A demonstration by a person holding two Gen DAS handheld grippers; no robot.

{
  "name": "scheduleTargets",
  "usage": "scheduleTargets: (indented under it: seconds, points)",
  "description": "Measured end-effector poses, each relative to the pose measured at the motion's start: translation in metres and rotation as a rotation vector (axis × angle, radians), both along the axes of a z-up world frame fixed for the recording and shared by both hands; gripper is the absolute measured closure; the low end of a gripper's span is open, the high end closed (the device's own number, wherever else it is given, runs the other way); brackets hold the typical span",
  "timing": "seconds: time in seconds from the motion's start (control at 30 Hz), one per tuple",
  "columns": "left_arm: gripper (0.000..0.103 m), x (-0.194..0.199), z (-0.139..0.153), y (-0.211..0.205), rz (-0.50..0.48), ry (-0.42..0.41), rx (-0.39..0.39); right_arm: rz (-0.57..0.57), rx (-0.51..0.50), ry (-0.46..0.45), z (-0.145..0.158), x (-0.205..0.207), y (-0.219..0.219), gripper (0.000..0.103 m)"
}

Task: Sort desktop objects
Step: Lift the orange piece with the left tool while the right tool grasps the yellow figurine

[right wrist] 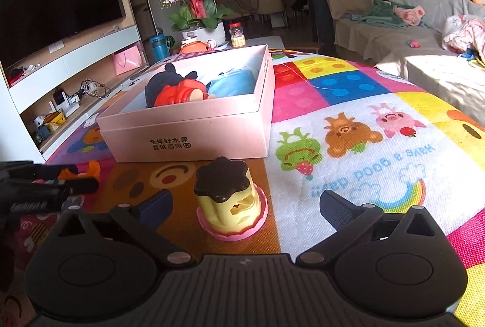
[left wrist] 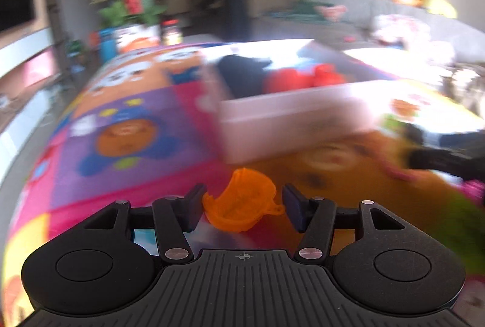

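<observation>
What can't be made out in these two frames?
- Left wrist view: motion blur smears the pink box and its contents; whether the left gripper fingers touch the orange toy is unclear.
- Right wrist view: the box wall hides the lower parts of the toys inside.
- Right wrist view: the left edge cuts off the other gripper.
</observation>
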State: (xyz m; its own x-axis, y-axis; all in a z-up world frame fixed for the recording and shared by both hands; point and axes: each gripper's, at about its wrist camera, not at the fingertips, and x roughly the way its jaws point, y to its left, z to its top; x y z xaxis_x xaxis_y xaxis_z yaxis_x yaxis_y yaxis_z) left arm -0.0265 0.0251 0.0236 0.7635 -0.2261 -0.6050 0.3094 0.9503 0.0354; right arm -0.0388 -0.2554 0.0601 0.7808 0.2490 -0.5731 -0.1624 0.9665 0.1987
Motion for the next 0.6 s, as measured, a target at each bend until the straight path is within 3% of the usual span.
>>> scheduleTargets:
  seconds: [0.17, 0.23, 0.43, 0.6]
  points:
    - [0.042, -0.023, -0.006, -0.038, -0.125, 0.006, -0.009, -0.005, -0.009, -0.001, 0.000, -0.001, 0.001, 0.000]
    - [0.035, -0.029, -0.010, -0.046, -0.138, 0.016, -0.005, -0.005, -0.015, 0.000, 0.000, -0.001, 0.002, 0.000]
    - [0.015, -0.040, -0.016, -0.050, -0.106, -0.008, 0.076, -0.010, -0.041, 0.050, -0.003, 0.003, 0.005, 0.000]
    - [0.008, -0.034, -0.015, -0.036, -0.029, -0.023, 0.142, -0.010, -0.096, 0.085, -0.006, 0.002, 0.011, 0.000]
